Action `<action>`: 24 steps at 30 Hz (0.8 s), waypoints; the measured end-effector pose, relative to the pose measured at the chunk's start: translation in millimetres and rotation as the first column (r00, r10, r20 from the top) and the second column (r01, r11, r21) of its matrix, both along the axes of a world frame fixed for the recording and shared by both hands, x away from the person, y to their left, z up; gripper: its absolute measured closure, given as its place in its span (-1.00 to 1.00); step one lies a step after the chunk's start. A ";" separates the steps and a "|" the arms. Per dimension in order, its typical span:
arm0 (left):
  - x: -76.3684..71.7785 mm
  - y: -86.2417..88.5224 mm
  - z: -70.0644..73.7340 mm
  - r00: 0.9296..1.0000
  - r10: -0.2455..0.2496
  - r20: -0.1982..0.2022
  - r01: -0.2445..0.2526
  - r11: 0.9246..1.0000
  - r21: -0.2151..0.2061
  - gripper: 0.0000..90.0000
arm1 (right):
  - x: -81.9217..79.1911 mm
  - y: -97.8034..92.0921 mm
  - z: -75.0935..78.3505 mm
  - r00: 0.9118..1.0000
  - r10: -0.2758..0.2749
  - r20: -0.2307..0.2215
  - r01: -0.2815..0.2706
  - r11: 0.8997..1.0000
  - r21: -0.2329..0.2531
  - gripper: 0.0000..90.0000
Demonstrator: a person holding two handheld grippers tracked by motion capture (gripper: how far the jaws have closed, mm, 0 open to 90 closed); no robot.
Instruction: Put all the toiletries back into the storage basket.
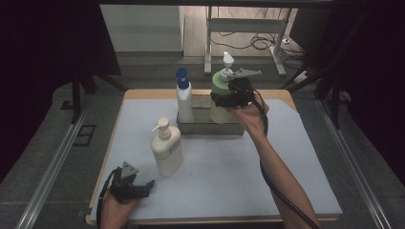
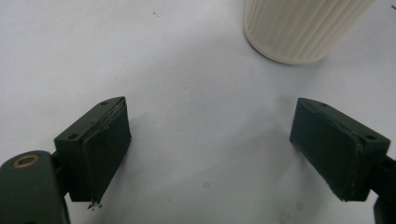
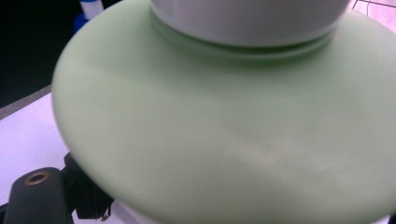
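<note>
The table (image 1: 305, 157) carried a grey tray (image 1: 210, 128) near its far edge, serving as the rack for the bottles. The green pump bottle (image 1: 220, 95) stood in the tray's right end, beside the blue-capped bottle (image 1: 184, 98). The right gripper (image 1: 228, 98) was clamped around the green pump bottle's shoulder, probably to seat or lift it. The cream pump bottle (image 1: 167, 149) stood outside the tray. The left gripper (image 2: 210, 144) rested near it, jaws wide and empty.
</note>
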State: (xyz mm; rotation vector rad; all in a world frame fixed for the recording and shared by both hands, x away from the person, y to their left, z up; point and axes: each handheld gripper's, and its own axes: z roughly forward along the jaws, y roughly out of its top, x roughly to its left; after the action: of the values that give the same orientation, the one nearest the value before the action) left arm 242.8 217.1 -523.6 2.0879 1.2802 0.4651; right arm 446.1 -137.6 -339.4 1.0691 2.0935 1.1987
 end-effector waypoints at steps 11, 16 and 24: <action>0.0 0.0 0.0 1.000 0.000 0.000 0.000 1.000 0.000 -0.73 | 13.2 1.9 -15.7 1.000 -0.019 -0.010 0.019 1.000 -0.016 -0.74; 0.0 0.0 -0.1 1.000 0.000 0.000 0.000 1.000 -0.001 -0.73 | 16.6 2.2 -23.1 1.000 -0.016 -0.014 0.016 1.000 -0.027 -0.74; 0.0 0.1 -0.1 1.000 0.000 0.000 0.000 1.000 -0.001 -0.73 | 19.3 4.7 -34.2 0.999 -0.015 -0.036 0.013 0.999 -0.040 -0.74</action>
State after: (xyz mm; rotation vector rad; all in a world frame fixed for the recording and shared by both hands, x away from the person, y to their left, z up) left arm 242.8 217.2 -523.7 2.0869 1.2804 0.4650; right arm 465.4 -132.8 -373.7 1.0935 2.1245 1.1348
